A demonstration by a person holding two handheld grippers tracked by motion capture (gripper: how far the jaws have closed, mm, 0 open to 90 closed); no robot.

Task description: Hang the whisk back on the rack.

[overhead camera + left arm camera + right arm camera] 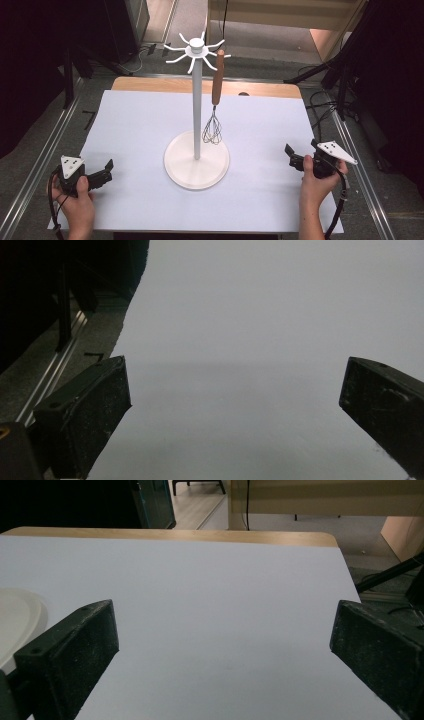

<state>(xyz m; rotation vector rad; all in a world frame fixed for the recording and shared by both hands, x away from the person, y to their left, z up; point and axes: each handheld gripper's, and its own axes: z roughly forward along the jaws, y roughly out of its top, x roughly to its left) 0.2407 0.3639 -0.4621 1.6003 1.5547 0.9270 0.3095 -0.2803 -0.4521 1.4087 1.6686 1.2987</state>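
A white utensil stand (197, 100) with a round base (197, 167) rises from the middle of the white table sheet (140, 125). Its top carries several hooks (195, 50). A whisk (214, 125) with a brown wooden handle (218, 82) hangs from a hook on the right side, its wire head just above the base. My left gripper (102, 172) rests at the sheet's front left, open and empty (235, 390). My right gripper (297, 152) sits at the front right, open and empty (225, 640). The stand's base (17, 620) edges into the right gripper view at left.
The wooden tabletop edge (150, 84) shows beyond the sheet at the back. Metal rails (45, 160) run along both sides of the table. Dark tripod legs and cables (335, 85) stand off the table's right rear.
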